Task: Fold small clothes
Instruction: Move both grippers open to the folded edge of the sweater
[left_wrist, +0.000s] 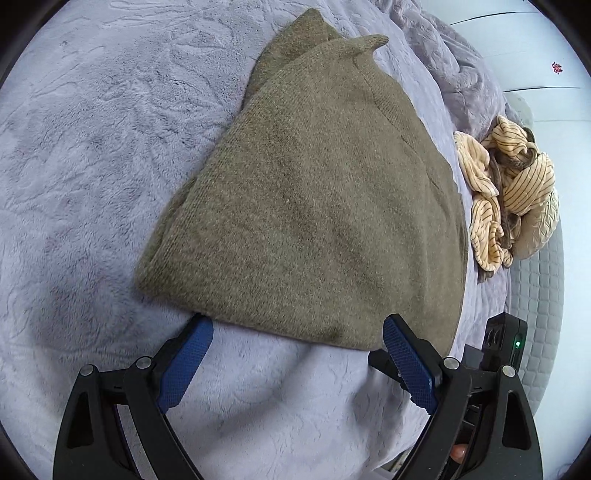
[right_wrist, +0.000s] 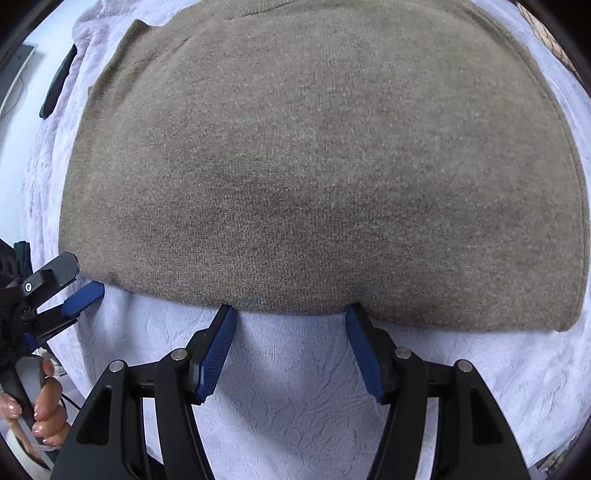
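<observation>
A pale lilac blanket fills both views and serves as the folding surface; it is soft and plush, so cloth laid on it keeps its shape and does not slide.

On it lies the brown knit sweater, the task's thing. In the left wrist view it runs from the upper middle of the frame down to the lower middle; in the right wrist view it covers nearly the whole upper two thirds. It lies flat and looks already doubled, with a second layer showing along its upper left edge in the left view, so I judge a fold is partly made and the near hem is the edge to be taken next.

At the right edge of the left view sits a crumpled striped cloth, just beside the sweater, probably set aside as another piece to fold.

The left gripper stands at the bottom of its frame, jaws spread wide, tips at the sweater's near hem and nothing between the pads. In the right view it shows at the lower left, with a hand on its handle.

The right gripper is at the bottom middle of its frame, jaws moderately apart, both tips touching or just short of the hem, gripping nothing. The two stand side by side along one edge, likely so that the hem can be lifted evenly.
</observation>
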